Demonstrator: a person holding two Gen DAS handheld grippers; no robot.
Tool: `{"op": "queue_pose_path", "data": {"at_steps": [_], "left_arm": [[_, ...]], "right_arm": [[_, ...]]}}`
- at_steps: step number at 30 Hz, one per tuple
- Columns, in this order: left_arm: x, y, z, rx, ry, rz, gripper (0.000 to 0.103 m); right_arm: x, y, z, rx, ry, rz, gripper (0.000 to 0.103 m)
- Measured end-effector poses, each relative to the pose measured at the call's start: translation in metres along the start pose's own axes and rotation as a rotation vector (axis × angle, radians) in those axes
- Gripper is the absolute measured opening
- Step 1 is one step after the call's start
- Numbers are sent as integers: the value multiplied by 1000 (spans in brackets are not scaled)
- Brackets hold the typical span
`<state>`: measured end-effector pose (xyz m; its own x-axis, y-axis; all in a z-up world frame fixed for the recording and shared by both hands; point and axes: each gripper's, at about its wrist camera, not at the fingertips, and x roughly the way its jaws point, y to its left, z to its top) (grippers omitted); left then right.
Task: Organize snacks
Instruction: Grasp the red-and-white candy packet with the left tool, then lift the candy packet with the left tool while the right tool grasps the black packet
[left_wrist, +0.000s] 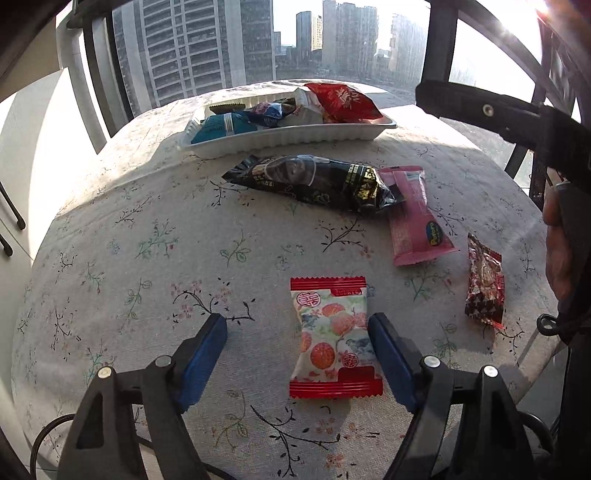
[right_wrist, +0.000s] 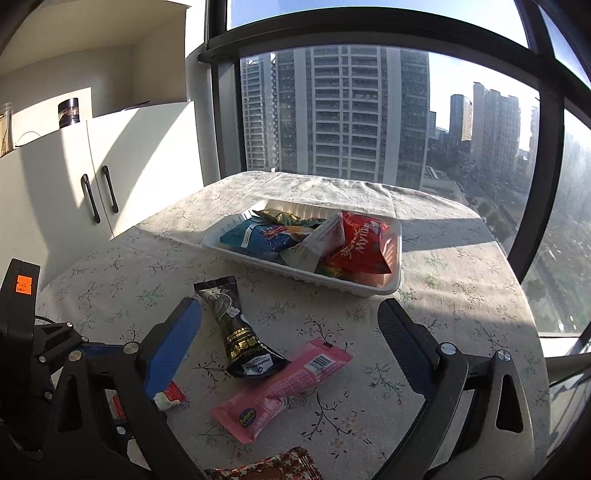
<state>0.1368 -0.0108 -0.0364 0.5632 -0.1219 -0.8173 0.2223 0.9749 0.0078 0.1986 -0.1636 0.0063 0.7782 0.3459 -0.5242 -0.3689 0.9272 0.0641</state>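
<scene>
Left gripper spread wide around red-and-white snack packet. Right gripper spread wide above black packet, gripping nothing

A floral tablecloth covers the table beside white cabinets, with tall buildings beyond the window.

The pink wrapper reads "Pororo"; red bag "Myjuk".
</scene>
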Motion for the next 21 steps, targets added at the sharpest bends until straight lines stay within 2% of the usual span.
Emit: {"op": "queue_pose_path", "data": {"at_steps": [3, 5, 7, 10, 15, 21], "left_arm": [[2, 2, 3, 5, 3, -2, 78], [3, 1, 5, 19, 2, -14, 74], [2, 0, 7, 36, -5, -31, 57], [1, -2, 8, 66, -3, -45, 43], [-3, 2, 4, 75, 12, -58, 42], [-5, 6, 1, 84, 12, -78, 40]], "right_arm": [[2, -8, -4, 33, 21, 11, 97], [2, -12, -8, 56, 34, 16, 97], [1, -16, -13, 81, 43, 22, 97], [2, -22, -19, 111, 64, 28, 97], [5, -26, -22, 123, 83, 27, 97], [15, -11, -15, 60, 121, 62, 97]]}}
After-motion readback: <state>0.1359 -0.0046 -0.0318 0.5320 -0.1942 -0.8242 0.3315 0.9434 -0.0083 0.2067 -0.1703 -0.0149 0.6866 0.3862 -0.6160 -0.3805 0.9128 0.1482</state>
